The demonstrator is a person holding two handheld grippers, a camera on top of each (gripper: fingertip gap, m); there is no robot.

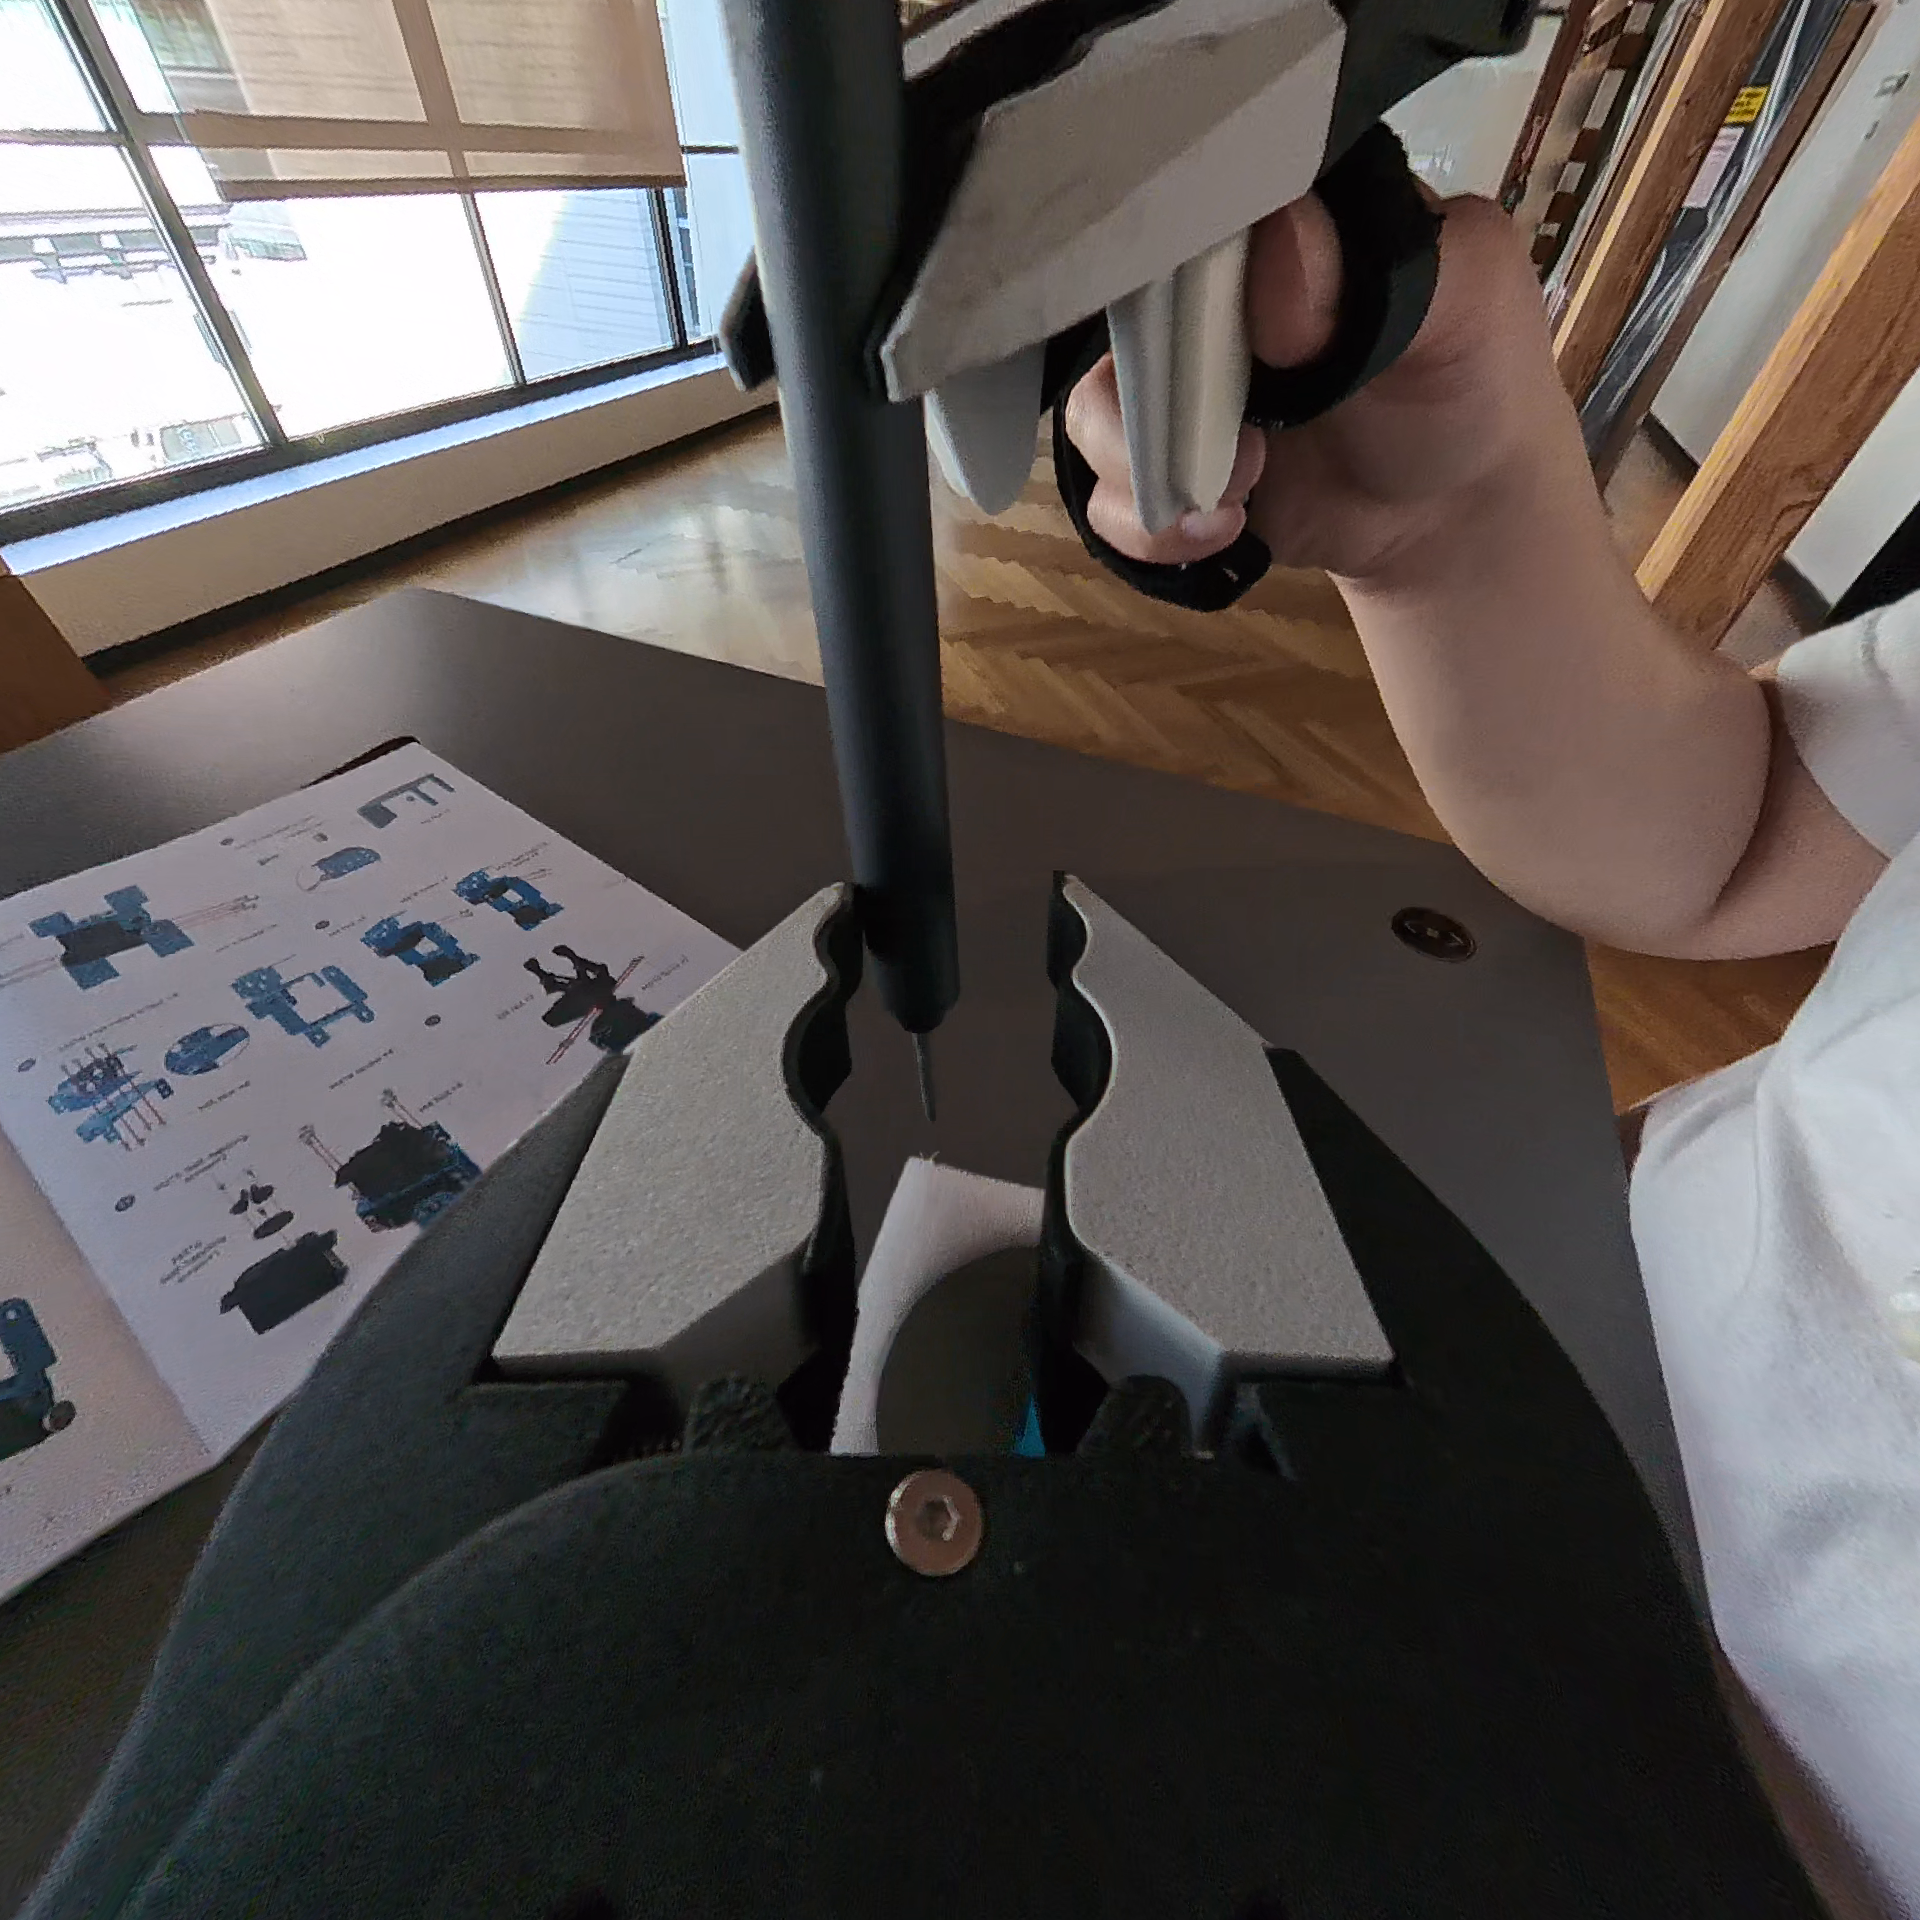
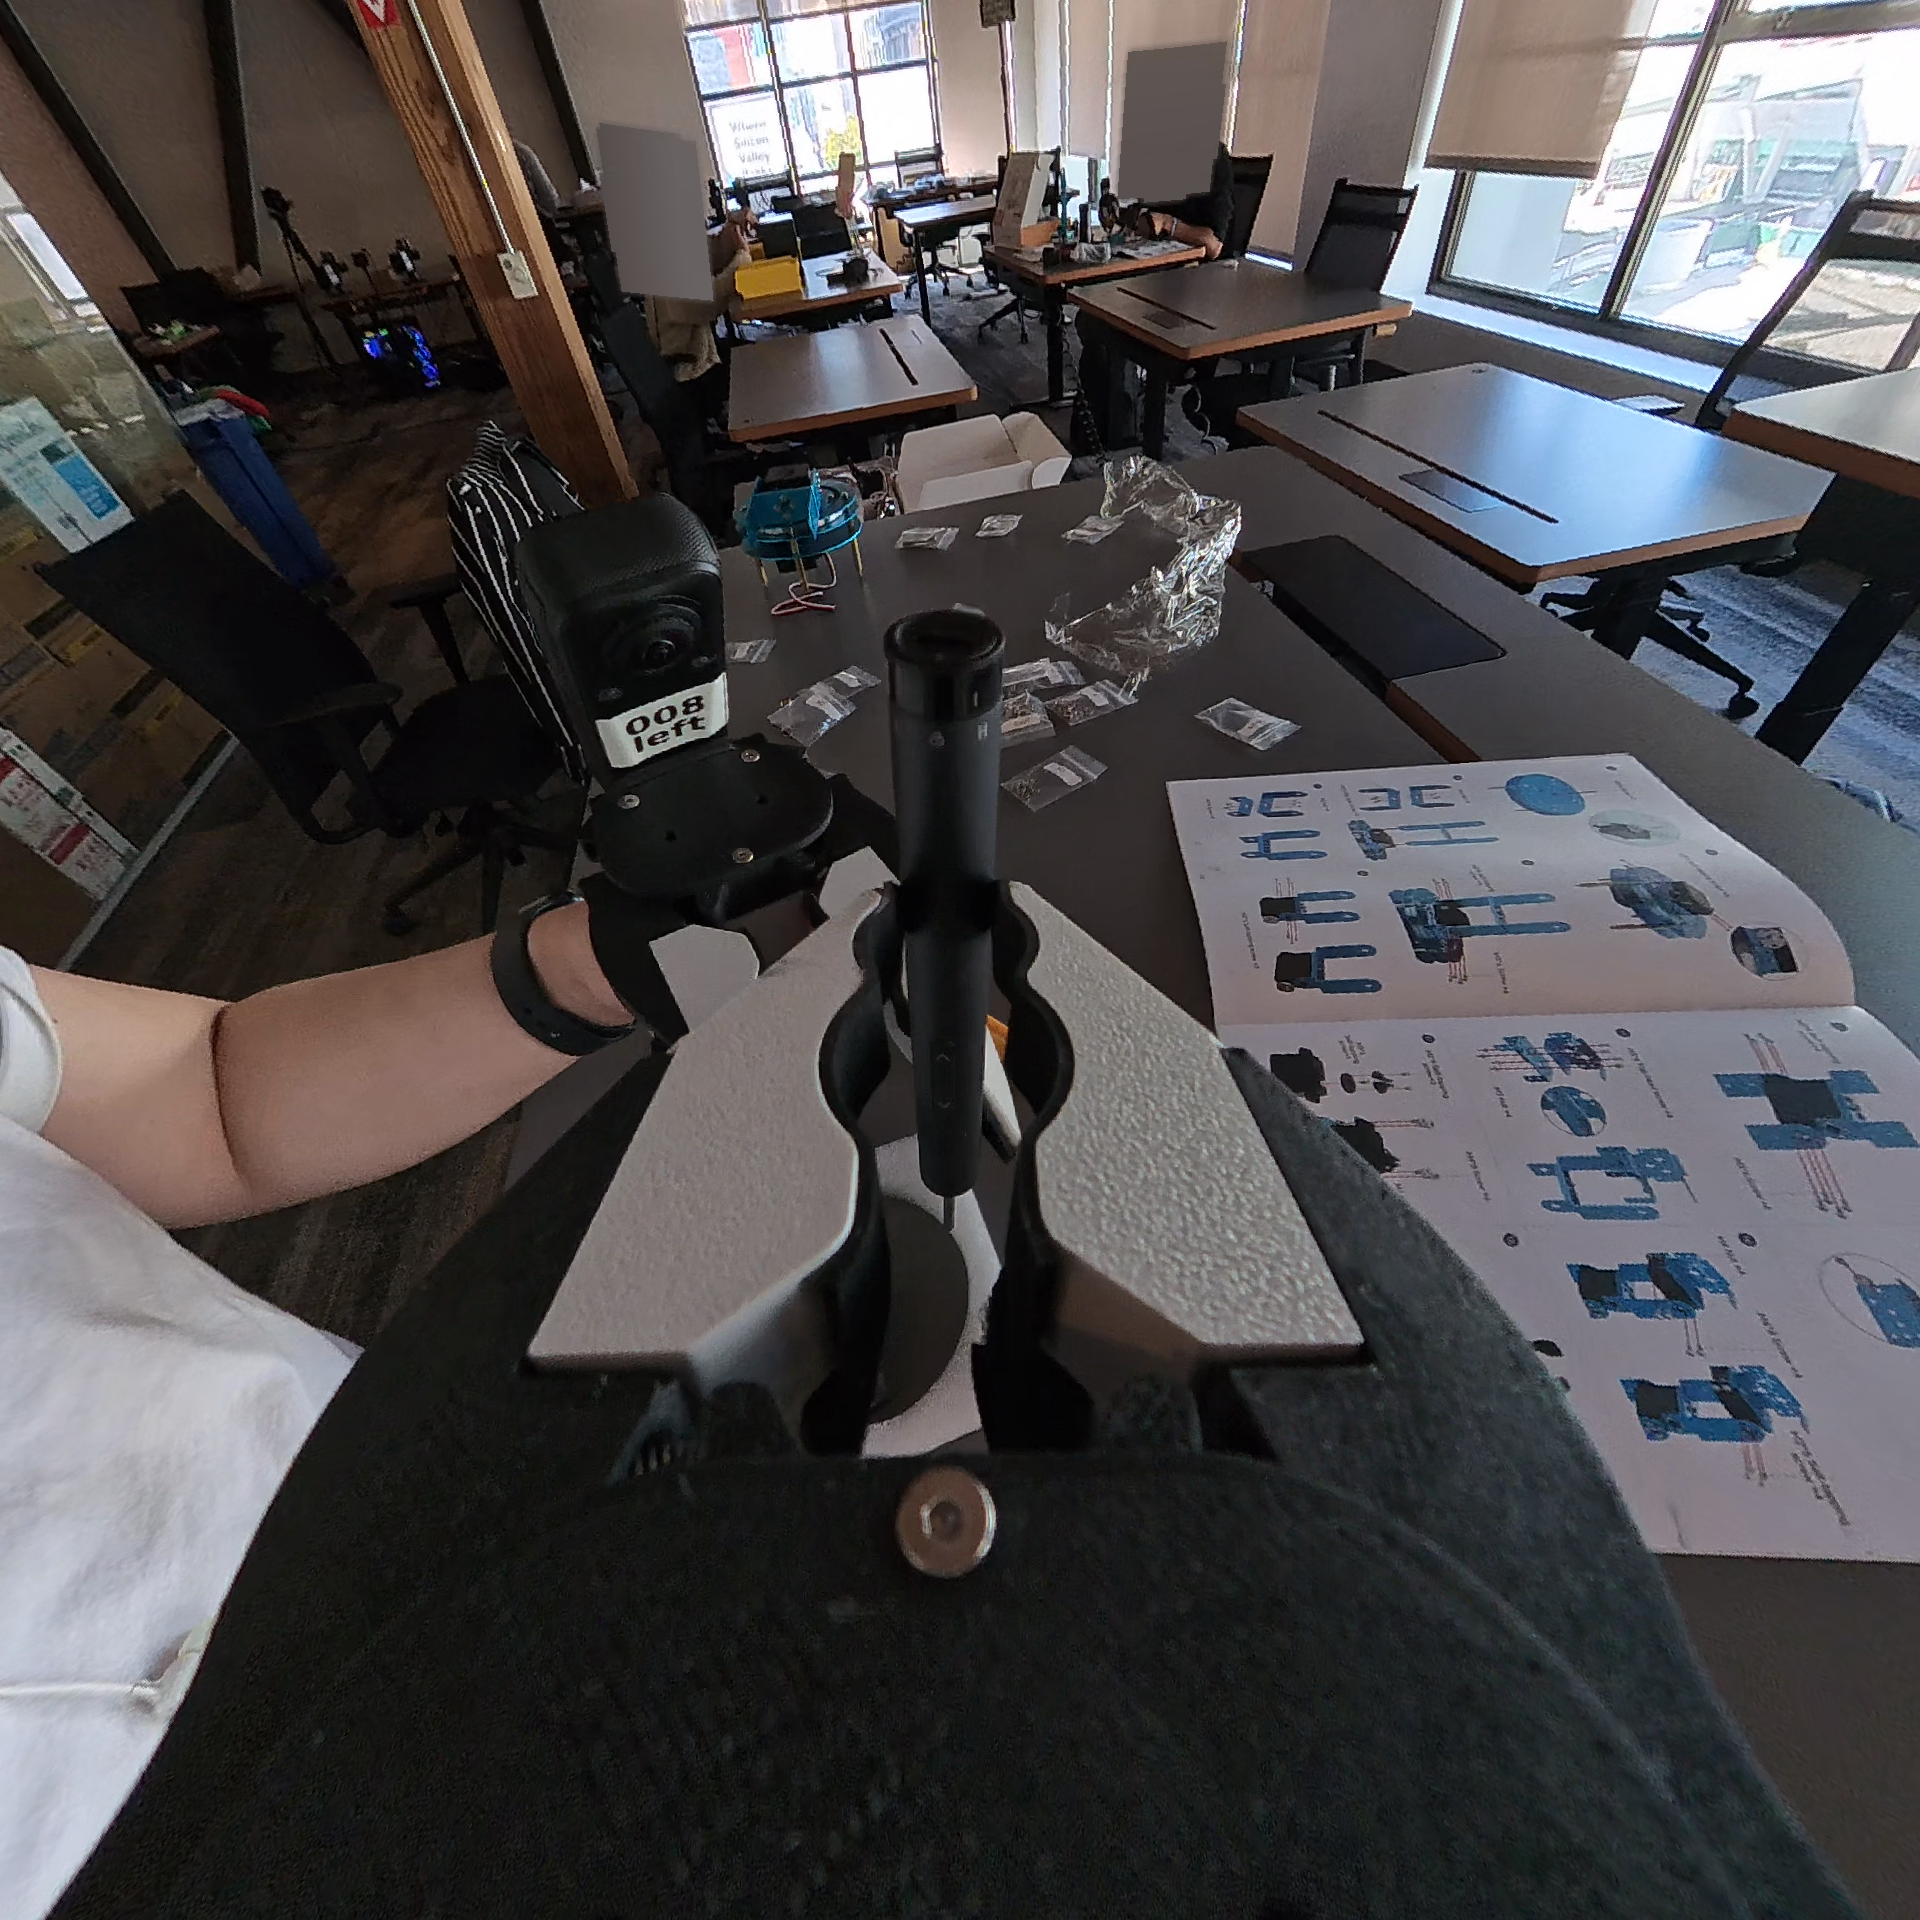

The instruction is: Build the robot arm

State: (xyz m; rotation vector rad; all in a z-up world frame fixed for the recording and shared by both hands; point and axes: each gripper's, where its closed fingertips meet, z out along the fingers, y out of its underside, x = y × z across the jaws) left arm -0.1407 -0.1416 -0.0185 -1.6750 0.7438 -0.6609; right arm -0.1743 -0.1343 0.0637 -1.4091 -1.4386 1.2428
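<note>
Dark electric screwdriver (image 2: 943, 935) pinched upright in right tongs (image 2: 943, 914); left tongs (image 1: 954, 904) spread below bit.

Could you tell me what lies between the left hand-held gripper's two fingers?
The electric screwdriver, tip down, held by the right hand-held gripper; left wrist view shows it.

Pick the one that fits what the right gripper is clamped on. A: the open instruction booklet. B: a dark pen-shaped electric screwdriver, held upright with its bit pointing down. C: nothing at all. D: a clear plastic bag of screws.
B: the right gripper is closed around the dark screwdriver, which stands upright, bit down, above the table.
</note>
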